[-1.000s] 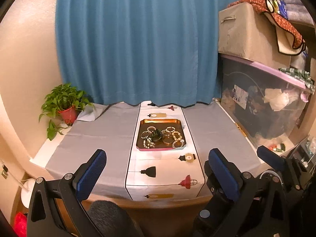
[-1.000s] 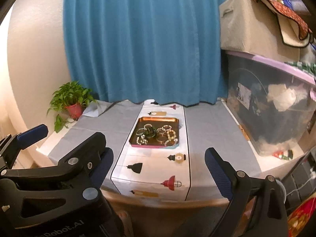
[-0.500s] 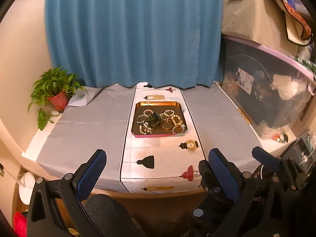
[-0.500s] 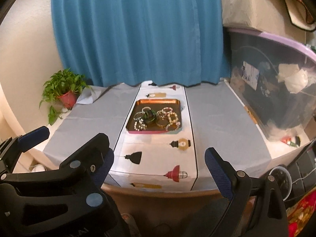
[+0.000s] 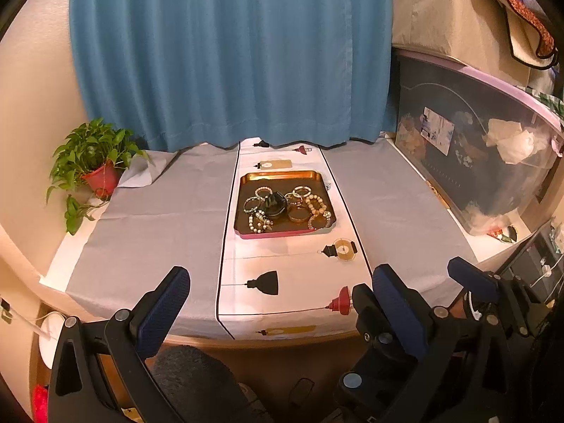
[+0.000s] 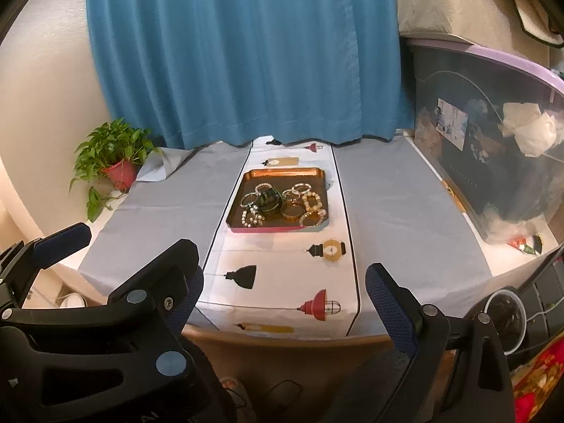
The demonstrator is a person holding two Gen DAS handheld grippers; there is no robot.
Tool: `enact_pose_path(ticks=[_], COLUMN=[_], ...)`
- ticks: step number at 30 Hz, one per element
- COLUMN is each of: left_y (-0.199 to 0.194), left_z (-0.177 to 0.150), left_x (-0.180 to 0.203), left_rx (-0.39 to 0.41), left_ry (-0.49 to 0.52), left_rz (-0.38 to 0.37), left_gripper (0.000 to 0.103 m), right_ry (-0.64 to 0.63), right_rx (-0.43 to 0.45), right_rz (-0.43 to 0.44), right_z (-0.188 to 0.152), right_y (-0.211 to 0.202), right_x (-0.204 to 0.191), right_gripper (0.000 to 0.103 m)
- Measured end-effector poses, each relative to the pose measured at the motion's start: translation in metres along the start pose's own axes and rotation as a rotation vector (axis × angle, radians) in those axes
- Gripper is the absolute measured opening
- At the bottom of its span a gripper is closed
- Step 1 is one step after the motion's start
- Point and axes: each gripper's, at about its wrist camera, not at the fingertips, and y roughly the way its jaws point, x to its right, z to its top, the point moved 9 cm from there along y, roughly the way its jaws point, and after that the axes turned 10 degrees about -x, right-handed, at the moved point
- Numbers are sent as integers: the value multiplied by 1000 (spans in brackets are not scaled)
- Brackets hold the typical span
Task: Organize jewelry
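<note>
Your left gripper [image 5: 278, 303] hangs spread wide at the table's near edge, gripping nothing; your right gripper [image 6: 282, 292] gapes the same, empty. Beyond them, mid-runner, the copper rectangular tray [image 5: 282, 175] holds the heap of beaded bracelets [image 5: 287, 208]. Only your right view catches the round dark bowl [image 6: 506, 312] low beside the table.

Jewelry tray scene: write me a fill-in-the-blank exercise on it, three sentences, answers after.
1. The bracelets lie heaped in a copper-coloured ____.
2. The tray sits on a white runner printed with ____.
3. The potted plant stands at the table's far ____ corner.
Both the left hand-held gripper and right hand-held gripper are open, holding nothing.

Answers: tray; lamps; left
</note>
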Motion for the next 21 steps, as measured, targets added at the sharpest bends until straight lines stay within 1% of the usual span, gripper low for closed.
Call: enact_pose_path(ticks=[21], left_y=[0], left_z=[-12], left_x=[-7], left_rx=[-22], left_ry=[-9], left_rz=[1], left_gripper=[103], right_ry=[-1], right_rx=[-18], right_rz=[4], right_z=[-15], right_y=[2], right_x=[-6], right_gripper=[94])
